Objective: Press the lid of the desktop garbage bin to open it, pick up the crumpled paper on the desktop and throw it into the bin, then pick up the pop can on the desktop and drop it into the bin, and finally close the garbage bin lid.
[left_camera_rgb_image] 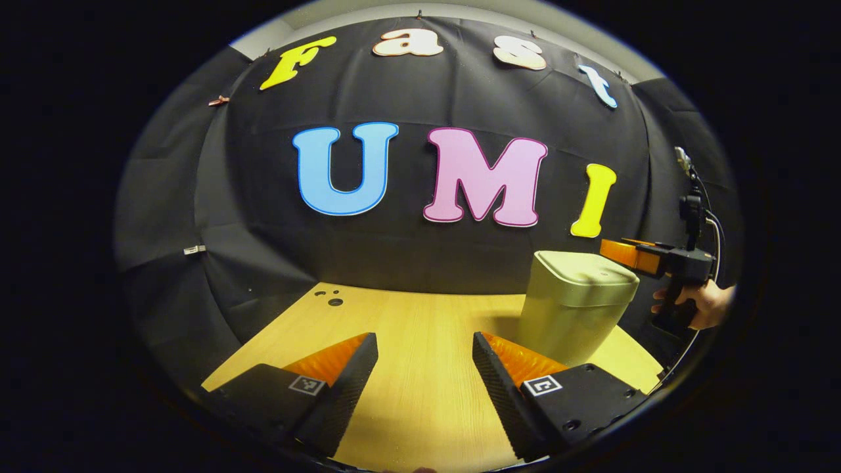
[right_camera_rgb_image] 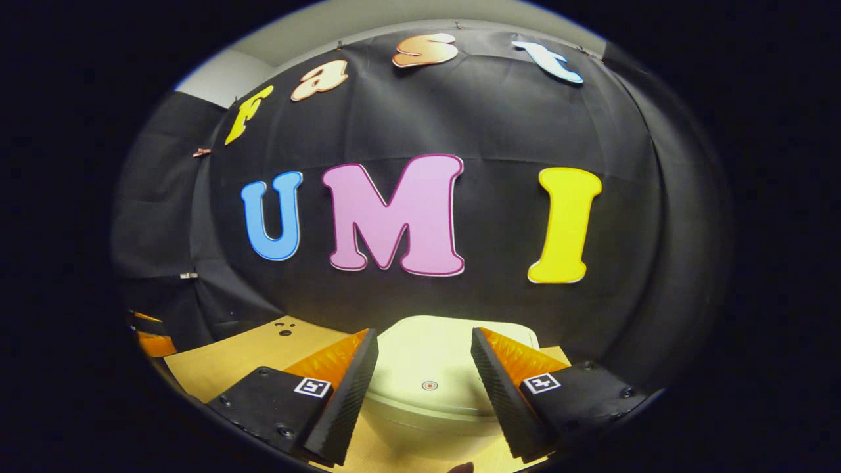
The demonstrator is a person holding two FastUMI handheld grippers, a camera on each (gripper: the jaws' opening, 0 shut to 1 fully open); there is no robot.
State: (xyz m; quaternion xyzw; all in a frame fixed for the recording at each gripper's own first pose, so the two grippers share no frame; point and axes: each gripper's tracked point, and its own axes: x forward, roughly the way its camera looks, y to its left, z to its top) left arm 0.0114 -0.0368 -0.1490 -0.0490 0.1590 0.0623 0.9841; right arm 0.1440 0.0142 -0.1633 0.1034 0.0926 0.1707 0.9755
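While the bin (left_camera_rgb_image: 578, 305) stands closed on the right part of the wooden desktop (left_camera_rgb_image: 407, 341), close to the black cloth wall, the right gripper (right_camera_rgb_image: 425, 368) hangs just above its lid (right_camera_rgb_image: 427, 374). In the right gripper view the lid lies directly below and ahead of the parted fingers, and a small round mark (right_camera_rgb_image: 429, 385) on it sits midway between them; whether a fingertip touches the lid cannot be told. The left gripper view shows the same tool (left_camera_rgb_image: 634, 255) from the side, held by a hand (left_camera_rgb_image: 700, 305) and reaching in over the lid's top from the bin's right. The left gripper (left_camera_rgb_image: 425, 368) is also spread wide with nothing between its fingers, and it hovers over bare desktop, the bin lying ahead and to its right, well apart. The right gripper is therefore plainly the nearer, and a short downward push onto the lid appears to be what the opening step calls for. Crumpled paper and pop can cannot be located from these views.
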